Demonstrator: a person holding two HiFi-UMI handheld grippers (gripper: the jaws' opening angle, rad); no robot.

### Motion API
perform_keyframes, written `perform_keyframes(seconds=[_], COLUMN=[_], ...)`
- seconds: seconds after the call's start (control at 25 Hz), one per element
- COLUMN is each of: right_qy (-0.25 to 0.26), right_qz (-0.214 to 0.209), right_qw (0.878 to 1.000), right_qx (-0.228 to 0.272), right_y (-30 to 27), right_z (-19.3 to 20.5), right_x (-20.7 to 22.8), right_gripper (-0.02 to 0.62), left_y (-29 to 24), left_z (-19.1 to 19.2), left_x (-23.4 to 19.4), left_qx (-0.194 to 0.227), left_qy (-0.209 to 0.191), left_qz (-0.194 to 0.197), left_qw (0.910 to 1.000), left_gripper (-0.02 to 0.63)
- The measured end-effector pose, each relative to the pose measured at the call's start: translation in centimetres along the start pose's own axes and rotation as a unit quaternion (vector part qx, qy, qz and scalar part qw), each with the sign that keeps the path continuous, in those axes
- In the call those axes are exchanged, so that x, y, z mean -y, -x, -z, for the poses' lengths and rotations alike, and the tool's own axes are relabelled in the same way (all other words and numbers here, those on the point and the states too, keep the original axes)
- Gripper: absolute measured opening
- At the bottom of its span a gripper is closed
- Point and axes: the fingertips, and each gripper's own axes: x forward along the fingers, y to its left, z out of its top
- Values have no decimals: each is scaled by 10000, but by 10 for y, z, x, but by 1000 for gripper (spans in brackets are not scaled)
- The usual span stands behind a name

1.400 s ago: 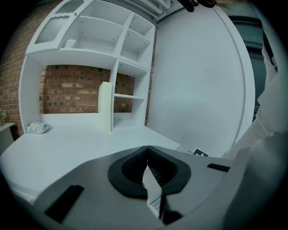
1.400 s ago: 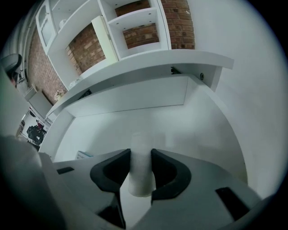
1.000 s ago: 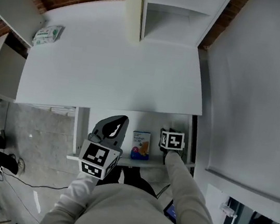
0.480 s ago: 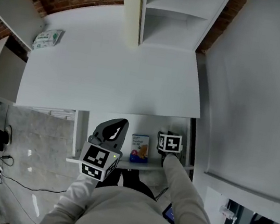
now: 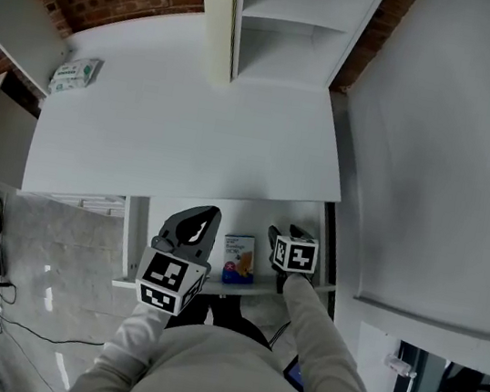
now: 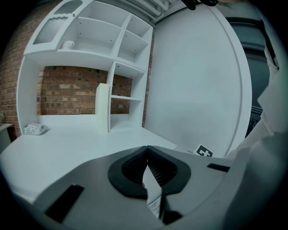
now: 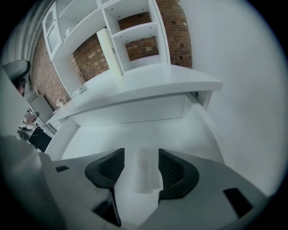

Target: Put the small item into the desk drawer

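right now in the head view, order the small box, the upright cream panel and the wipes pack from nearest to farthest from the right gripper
From the right gripper:
1. small box, in the drawer beside it.
2. upright cream panel, back of the desk.
3. wipes pack, desk's far left.

Person wears pale cream long sleeves (image 5: 317, 350). Left tool (image 6: 147, 155) and right tool (image 7: 141, 164): matte grey, black ribbed pads (image 7: 108, 167). Each carries a white cube (image 5: 169, 278) with black square markers.
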Motion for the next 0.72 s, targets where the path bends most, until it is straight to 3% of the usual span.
perform_keyframes(seconds=[0.32, 0.72], right_qy=[50, 195], right_qz=[-235, -295], right_qw=[9923, 9671], right_qx=[1216, 2520], right_y=[56, 143], right_z=[-59, -114], right_x=[-26, -56], right_gripper=[197, 142], left_y=[-2, -3], left_z=[-9, -21], left_x=[7, 11], left_qx=[154, 312], left_qy=[-68, -172], left_qz=[196, 392], left_qw=[9997, 9986], left_gripper=[18, 18])
